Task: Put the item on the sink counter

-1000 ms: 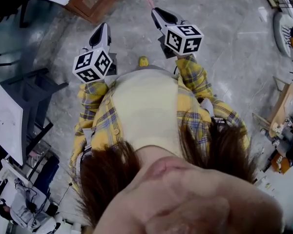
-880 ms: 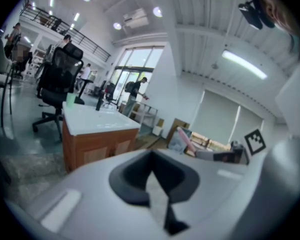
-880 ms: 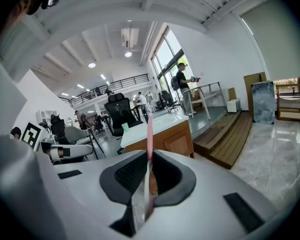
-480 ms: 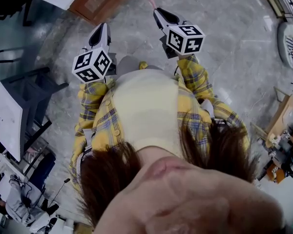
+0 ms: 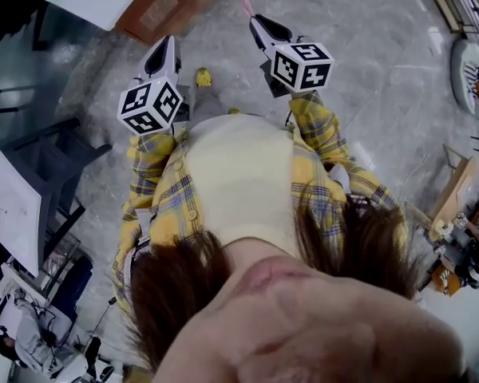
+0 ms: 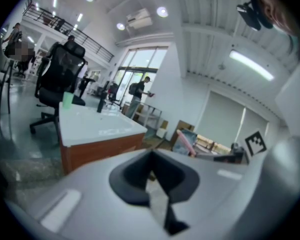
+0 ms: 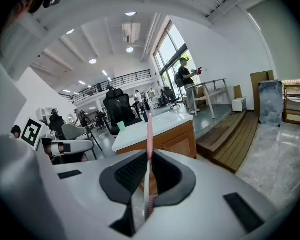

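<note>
Right gripper view: right gripper (image 7: 147, 196) pinches pink stick (image 7: 149, 134), left gripper (image 6: 157, 196) closed, counter (image 7: 176, 121) ahead.

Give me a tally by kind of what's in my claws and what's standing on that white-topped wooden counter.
Thin pink stick-shaped item, gripped in the right claw: 1
Light green cup, on the white-topped wooden counter: 1
Dark bottle-shaped object, on the same counter: 1
Things in the left claw: 0
Total: 3
</note>
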Demonstrator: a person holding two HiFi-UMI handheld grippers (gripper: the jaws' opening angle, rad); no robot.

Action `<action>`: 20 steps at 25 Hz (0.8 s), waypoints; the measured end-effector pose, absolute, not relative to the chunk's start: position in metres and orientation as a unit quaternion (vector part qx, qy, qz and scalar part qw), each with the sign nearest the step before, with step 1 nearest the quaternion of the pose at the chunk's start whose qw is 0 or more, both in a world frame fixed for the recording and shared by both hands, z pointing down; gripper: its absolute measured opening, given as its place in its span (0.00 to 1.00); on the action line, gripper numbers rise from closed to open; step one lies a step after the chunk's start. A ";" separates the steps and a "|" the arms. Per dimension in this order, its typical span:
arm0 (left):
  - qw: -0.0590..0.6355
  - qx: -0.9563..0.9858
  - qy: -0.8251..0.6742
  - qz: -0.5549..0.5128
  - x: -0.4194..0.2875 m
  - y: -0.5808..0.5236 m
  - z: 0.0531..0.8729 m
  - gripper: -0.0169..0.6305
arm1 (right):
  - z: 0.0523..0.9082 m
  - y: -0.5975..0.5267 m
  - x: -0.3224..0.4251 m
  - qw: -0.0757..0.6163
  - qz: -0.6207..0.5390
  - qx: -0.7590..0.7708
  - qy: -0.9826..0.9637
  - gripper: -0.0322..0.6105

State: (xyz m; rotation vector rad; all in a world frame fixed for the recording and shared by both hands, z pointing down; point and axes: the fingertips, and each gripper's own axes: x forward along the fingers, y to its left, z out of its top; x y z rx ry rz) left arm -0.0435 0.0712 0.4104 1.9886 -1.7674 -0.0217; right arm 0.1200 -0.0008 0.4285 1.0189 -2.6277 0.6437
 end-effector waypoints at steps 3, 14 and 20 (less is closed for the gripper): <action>0.244 0.729 -0.640 -0.007 -0.057 0.045 0.415 0.03 | 0.433 -0.022 0.104 0.131 0.223 0.349 -0.901 0.11; 0.256 0.733 -0.630 -0.001 -0.103 -0.030 0.419 0.03 | 0.437 -0.093 0.051 0.148 0.231 0.347 -0.897 0.11; 0.262 0.729 -0.633 0.004 -0.136 -0.053 0.424 0.03 | 0.440 -0.121 0.021 0.155 0.229 0.348 -0.896 0.11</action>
